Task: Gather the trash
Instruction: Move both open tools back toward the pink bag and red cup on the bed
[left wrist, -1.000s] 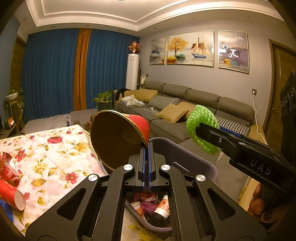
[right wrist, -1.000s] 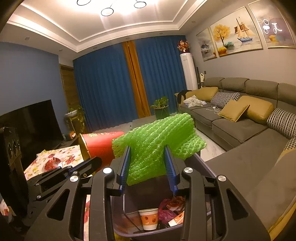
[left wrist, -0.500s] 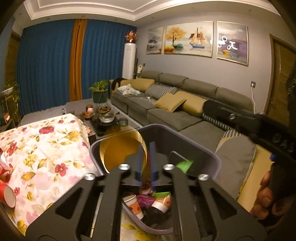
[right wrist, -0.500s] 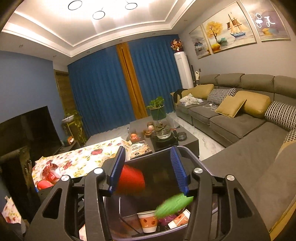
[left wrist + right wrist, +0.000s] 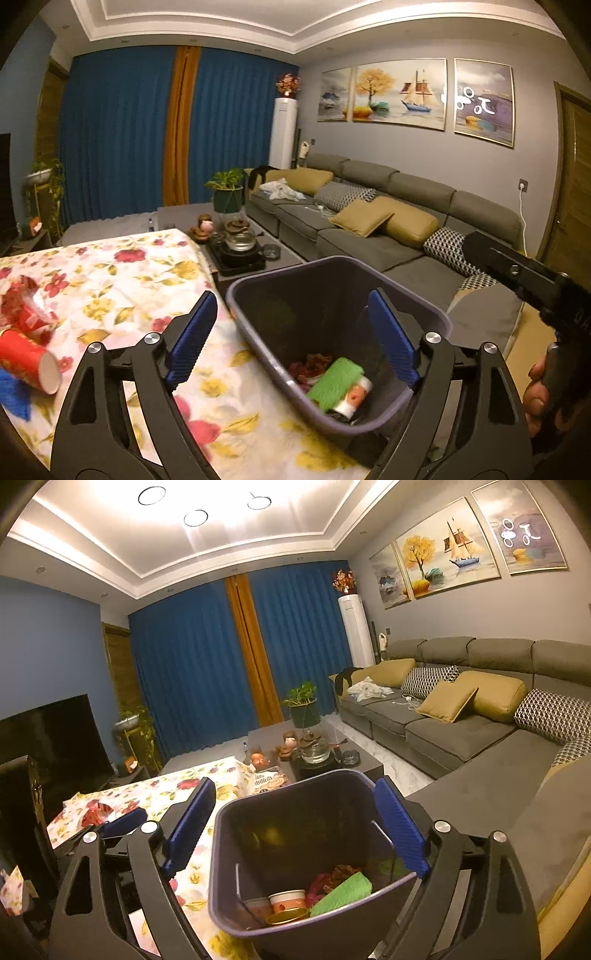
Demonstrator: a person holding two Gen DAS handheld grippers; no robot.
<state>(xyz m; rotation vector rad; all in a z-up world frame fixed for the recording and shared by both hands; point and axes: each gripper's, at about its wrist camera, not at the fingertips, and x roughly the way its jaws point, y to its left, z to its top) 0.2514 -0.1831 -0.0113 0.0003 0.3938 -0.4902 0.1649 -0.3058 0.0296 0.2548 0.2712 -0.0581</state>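
Note:
A grey-purple trash bin (image 5: 436,317) stands at the table's edge, just below both grippers. In it lie a green foam net (image 5: 334,382), paper cups (image 5: 288,901), a gold-lined cup (image 5: 288,916) and red wrappers. My left gripper (image 5: 291,295) is over the bin's near left side; its jaws are opening and hold nothing. My right gripper (image 5: 295,781) hangs over the bin (image 5: 221,849), jaws also opening and empty. The green net (image 5: 343,891) rests against the bin's right wall. On the table lie a red paper cup (image 5: 27,360) and a crumpled red cup (image 5: 26,310).
A floral tablecloth (image 5: 122,280) covers the table left of the bin. Beyond it stands a low coffee table with a tea set (image 5: 240,243). A long grey sofa (image 5: 406,243) runs along the right. A hand (image 5: 535,391) holds the right gripper's handle. A TV (image 5: 48,738) stands left.
Both grippers went from shut to open. The red cup left my left gripper and the green foam net left my right one; both fell into the bin.

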